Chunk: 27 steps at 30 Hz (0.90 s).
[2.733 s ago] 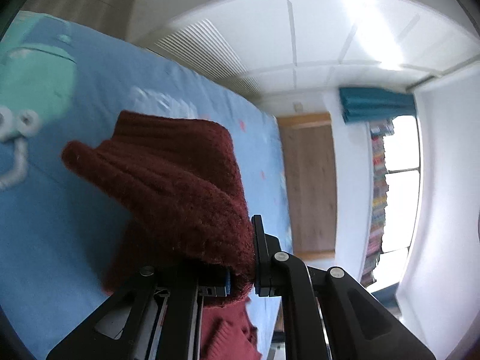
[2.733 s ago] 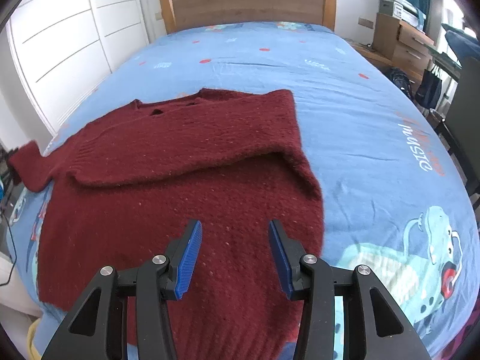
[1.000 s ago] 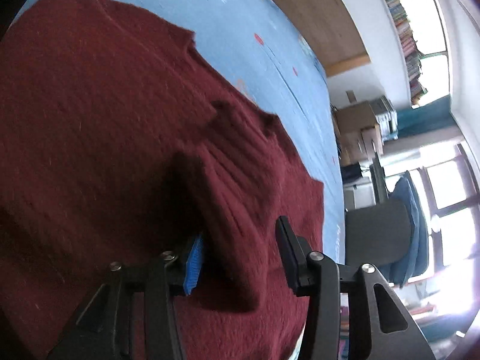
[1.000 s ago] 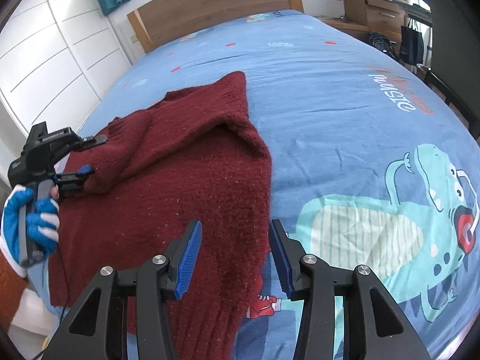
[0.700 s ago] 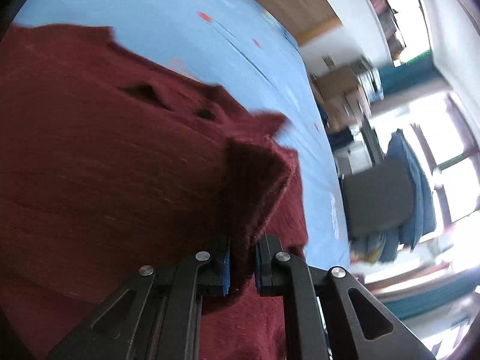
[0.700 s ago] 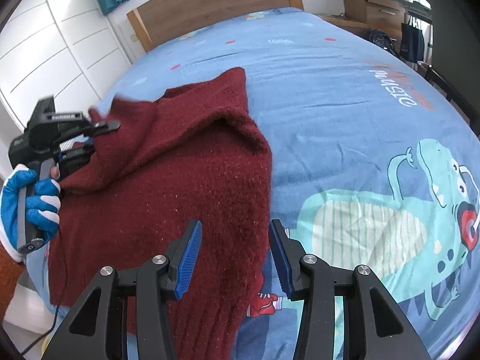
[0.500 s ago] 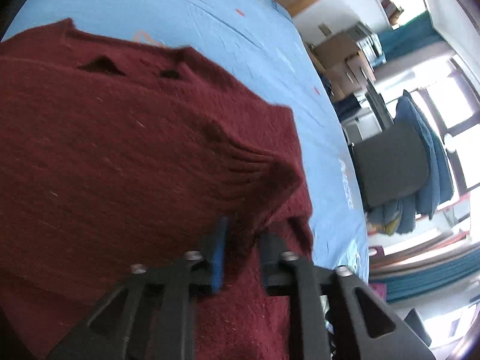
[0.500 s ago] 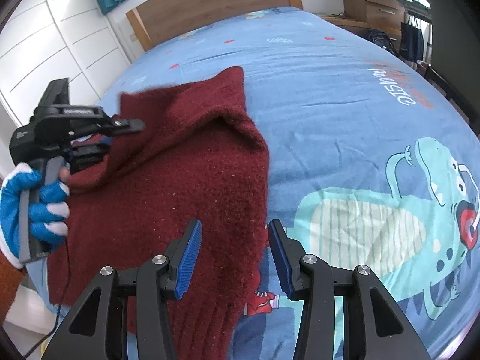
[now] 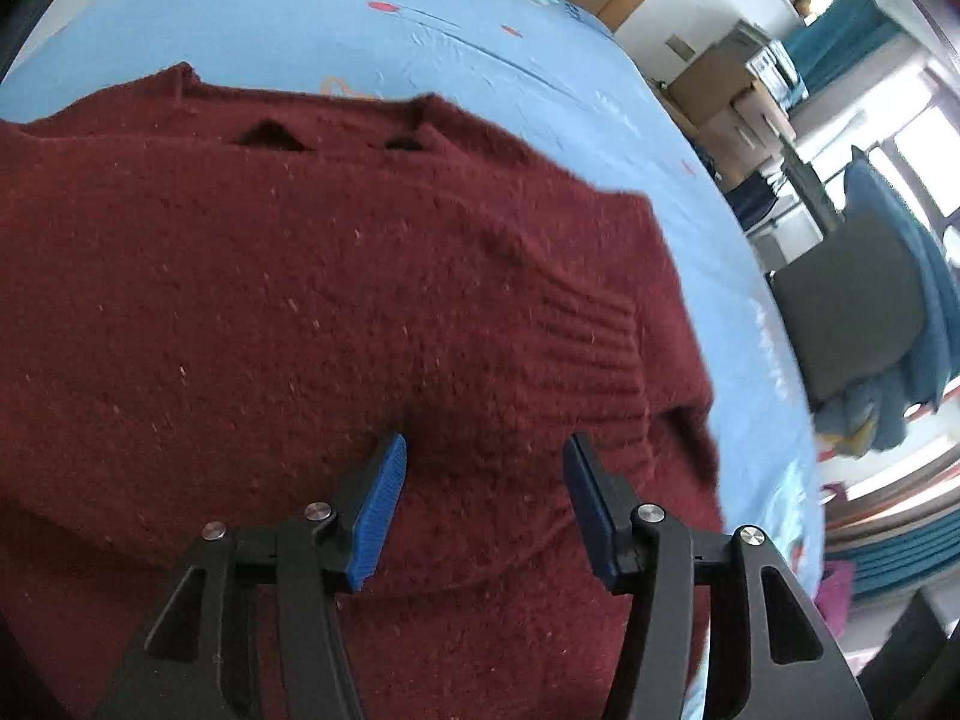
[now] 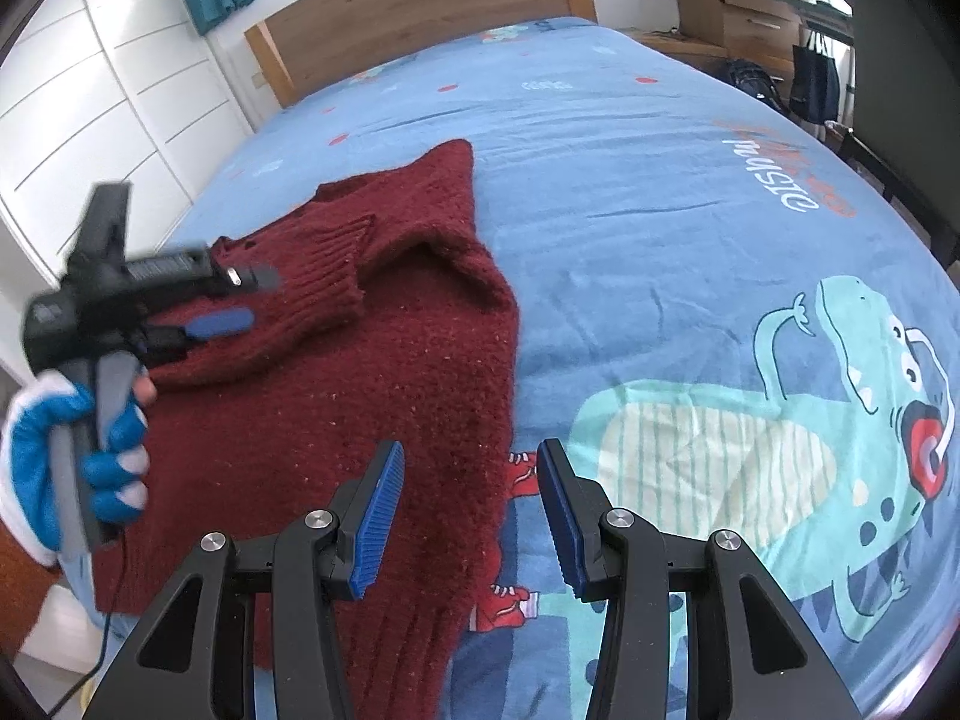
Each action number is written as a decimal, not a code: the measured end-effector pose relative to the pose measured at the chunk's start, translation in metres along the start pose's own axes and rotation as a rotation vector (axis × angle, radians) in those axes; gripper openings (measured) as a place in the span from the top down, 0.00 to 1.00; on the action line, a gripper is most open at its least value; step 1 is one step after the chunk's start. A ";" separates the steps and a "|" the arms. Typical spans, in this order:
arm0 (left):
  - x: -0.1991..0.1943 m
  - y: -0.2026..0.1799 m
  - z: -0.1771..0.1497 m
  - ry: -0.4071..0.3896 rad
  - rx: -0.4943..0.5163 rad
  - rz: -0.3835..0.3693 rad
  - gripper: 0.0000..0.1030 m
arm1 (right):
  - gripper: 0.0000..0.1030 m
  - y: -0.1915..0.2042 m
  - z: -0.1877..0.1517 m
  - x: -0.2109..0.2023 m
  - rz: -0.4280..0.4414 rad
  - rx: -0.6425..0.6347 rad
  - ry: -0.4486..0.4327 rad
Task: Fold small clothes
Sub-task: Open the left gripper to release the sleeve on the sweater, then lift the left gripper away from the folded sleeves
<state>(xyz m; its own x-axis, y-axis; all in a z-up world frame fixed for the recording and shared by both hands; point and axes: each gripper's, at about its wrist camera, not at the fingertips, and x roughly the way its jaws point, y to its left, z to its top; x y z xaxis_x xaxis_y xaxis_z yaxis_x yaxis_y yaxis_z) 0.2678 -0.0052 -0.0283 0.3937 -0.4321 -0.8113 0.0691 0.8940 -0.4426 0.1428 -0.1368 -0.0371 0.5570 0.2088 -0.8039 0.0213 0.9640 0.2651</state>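
Sweater [image 10: 372, 360] on the bed [image 10: 660, 192], both sleeves laid across its body, final folds of the body remaining; left tool [image 9: 483, 504] and right tool [image 10: 468, 510] both released above it.

Left wrist view: looked forward along its own spread blue fingers [image 9: 384, 504], tilted down and very near the maroon sweater [image 9: 312, 300], which filled most of the picture; blue bedsheet [image 9: 456, 36] beyond, a chair [image 9: 852, 312] off to the fingers' right.

Right wrist view: sat farther back and higher, faced up the bed toward the wooden headboard [image 10: 420, 12], fingers straddling the sweater's [image 10: 384, 372] right edge.

Shared ground: the sweater, its folded-in ribbed cuff [image 10: 324, 276], and the sheet. The right view also took in the left gripper [image 10: 240, 300], ahead to its left.
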 end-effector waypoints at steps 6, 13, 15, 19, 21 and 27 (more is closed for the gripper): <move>0.000 -0.029 -0.017 0.044 0.079 -0.087 0.52 | 0.54 0.002 0.001 0.002 -0.006 0.000 0.009; -0.041 0.023 -0.007 -0.092 0.080 0.077 0.52 | 0.54 0.008 0.004 -0.003 -0.020 -0.016 -0.001; -0.055 0.051 -0.002 -0.131 0.055 0.138 0.52 | 0.54 0.010 0.005 -0.003 -0.022 -0.019 -0.002; -0.084 0.116 0.003 -0.205 -0.018 0.270 0.52 | 0.54 0.019 0.006 -0.001 -0.018 -0.033 -0.001; -0.094 0.139 0.005 -0.231 -0.056 0.322 0.52 | 0.54 0.023 0.006 0.000 -0.016 -0.042 0.001; -0.084 0.179 -0.012 -0.180 -0.137 0.369 0.49 | 0.54 0.032 0.005 0.006 -0.015 -0.059 0.013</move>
<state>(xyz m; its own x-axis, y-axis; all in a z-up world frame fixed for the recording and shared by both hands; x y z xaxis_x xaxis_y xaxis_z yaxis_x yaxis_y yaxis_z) 0.2359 0.1900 -0.0446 0.5239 -0.0482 -0.8504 -0.2236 0.9556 -0.1918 0.1512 -0.1053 -0.0303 0.5458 0.1960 -0.8147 -0.0200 0.9750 0.2212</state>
